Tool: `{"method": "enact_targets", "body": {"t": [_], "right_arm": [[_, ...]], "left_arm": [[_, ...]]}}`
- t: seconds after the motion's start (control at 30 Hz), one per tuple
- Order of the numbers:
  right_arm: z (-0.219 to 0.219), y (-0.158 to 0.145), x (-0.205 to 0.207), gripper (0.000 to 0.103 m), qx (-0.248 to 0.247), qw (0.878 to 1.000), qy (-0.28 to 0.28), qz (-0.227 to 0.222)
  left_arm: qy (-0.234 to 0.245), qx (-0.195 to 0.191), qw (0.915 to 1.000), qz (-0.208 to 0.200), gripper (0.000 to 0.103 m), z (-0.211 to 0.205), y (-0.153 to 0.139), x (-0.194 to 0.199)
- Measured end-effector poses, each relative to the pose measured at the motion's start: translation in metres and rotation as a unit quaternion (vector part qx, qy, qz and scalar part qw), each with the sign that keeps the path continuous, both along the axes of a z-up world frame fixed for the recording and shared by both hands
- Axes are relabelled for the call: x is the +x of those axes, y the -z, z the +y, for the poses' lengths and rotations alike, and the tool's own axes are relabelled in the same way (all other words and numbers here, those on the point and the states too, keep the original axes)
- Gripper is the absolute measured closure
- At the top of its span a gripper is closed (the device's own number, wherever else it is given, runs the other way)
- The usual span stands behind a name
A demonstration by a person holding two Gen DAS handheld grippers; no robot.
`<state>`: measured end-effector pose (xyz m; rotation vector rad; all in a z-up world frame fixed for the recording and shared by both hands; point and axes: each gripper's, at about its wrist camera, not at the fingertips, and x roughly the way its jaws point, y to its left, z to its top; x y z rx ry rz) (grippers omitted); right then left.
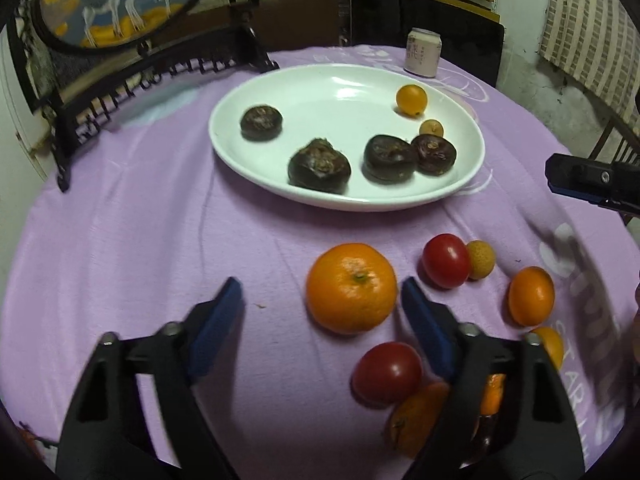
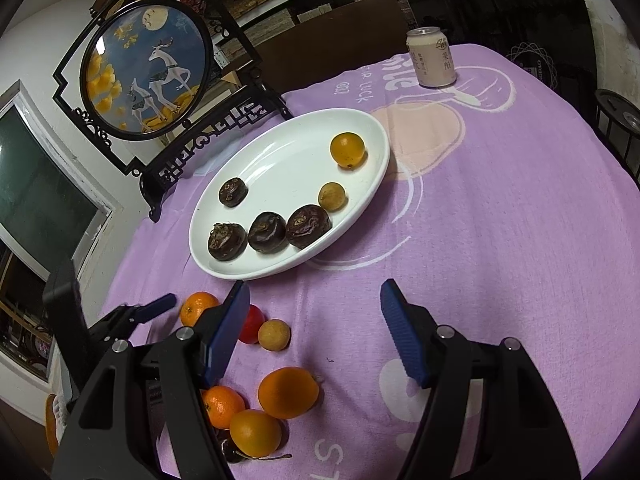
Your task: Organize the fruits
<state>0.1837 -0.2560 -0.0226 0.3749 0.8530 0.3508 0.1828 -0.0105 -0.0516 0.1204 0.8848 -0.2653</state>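
A white plate (image 1: 280,92) (image 2: 276,148) holds several dark water chestnuts (image 1: 319,166) (image 2: 267,232), a kumquat (image 1: 411,99) (image 2: 347,149) and a small longan (image 1: 431,127) (image 2: 331,196). Loose on the purple cloth near me lie a mandarin (image 1: 351,288), two red tomatoes (image 1: 446,261), a longan (image 1: 481,259) (image 2: 274,334) and several small oranges (image 1: 531,296) (image 2: 288,392). My left gripper (image 1: 322,300) is open and empty, the mandarin just inside its right finger. My right gripper (image 2: 314,312) is open and empty over bare cloth; it also shows in the left wrist view (image 1: 560,178).
A drink can (image 1: 423,52) (image 2: 431,58) stands behind the plate. A black-framed round deer screen (image 1: 116,4) (image 2: 146,68) stands at the table's back left. A dark chair back (image 1: 440,12) is behind the table.
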Motion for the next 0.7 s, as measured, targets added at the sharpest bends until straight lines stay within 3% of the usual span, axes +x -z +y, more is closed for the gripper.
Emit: {"method": "enact_targets", "body": {"t": [0.23,0.4,0.57,0.7], "right_arm": [[0.007,0.0,-0.001,0.035,-0.01,1.0,-0.013,-0.002],[0.03,0.002,-0.007,0.035,-0.048,0.997,-0.049,-0.023],[0.078,0.009,-0.017,0.036,-0.137,0.982,-0.113,-0.064],[0.101,0.017,-0.011,0.051,-0.173,0.972,-0.143,-0.07]], "left_arm": [[0.023,-0.028,0.9992,0.016,0.057,-0.007,0.003,0.005],[-0.011,-0.012,0.9999,0.005,0.057,0.005,-0.003,0.006],[-0.061,-0.015,0.998,0.003,0.057,0.03,-0.009,0.011],[-0.067,-0.015,0.9976,0.007,0.057,0.034,-0.009,0.013]]}}
